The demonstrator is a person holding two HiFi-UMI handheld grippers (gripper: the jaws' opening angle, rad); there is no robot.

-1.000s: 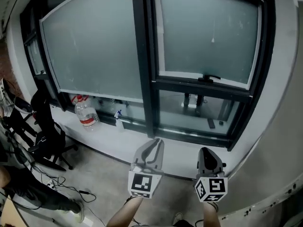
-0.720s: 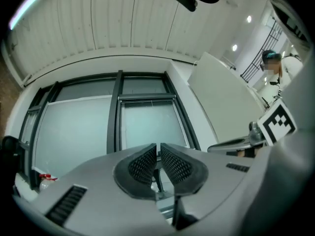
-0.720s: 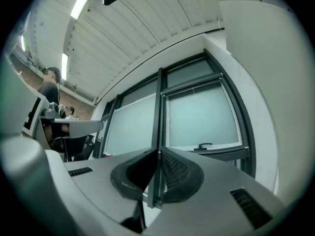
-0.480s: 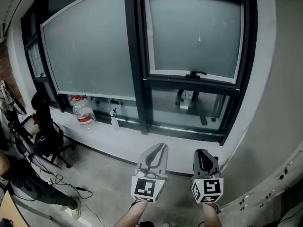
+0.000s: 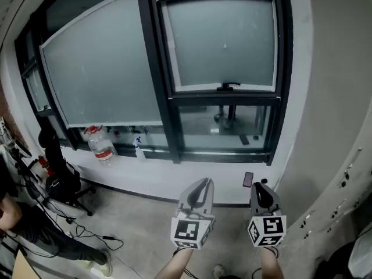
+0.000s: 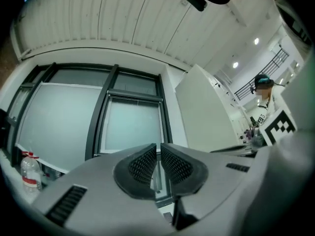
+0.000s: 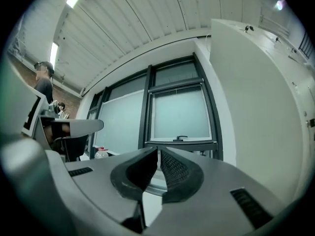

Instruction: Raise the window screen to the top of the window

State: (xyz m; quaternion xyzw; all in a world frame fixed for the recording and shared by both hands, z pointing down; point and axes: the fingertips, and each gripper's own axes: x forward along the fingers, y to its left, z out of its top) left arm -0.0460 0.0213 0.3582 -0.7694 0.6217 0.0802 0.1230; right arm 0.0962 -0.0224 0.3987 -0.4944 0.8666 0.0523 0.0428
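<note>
The window screen (image 5: 224,39) is a frosted grey panel over the upper part of the right-hand window. A small black handle (image 5: 228,86) sits on its bottom bar, with clear glass showing below it. The screen also appears in the right gripper view (image 7: 179,114) with its handle (image 7: 182,138), and in the left gripper view (image 6: 133,124). My left gripper (image 5: 200,182) and right gripper (image 5: 260,185) hang low in front of me, well short of the window, side by side. Both are shut with nothing between the jaws, left gripper (image 6: 158,149) and right gripper (image 7: 158,151).
A big water bottle (image 5: 100,146) and a spray bottle (image 5: 138,149) stand on the sill (image 5: 174,167) at left. A black office chair (image 5: 55,173), floor cables and a seated person (image 5: 35,237) are at far left. A white wall (image 5: 325,97) rises on the right.
The head view has swung, so the window now sits more to the left and shows more squarely. Both grippers drifted slightly right and stayed shut.
</note>
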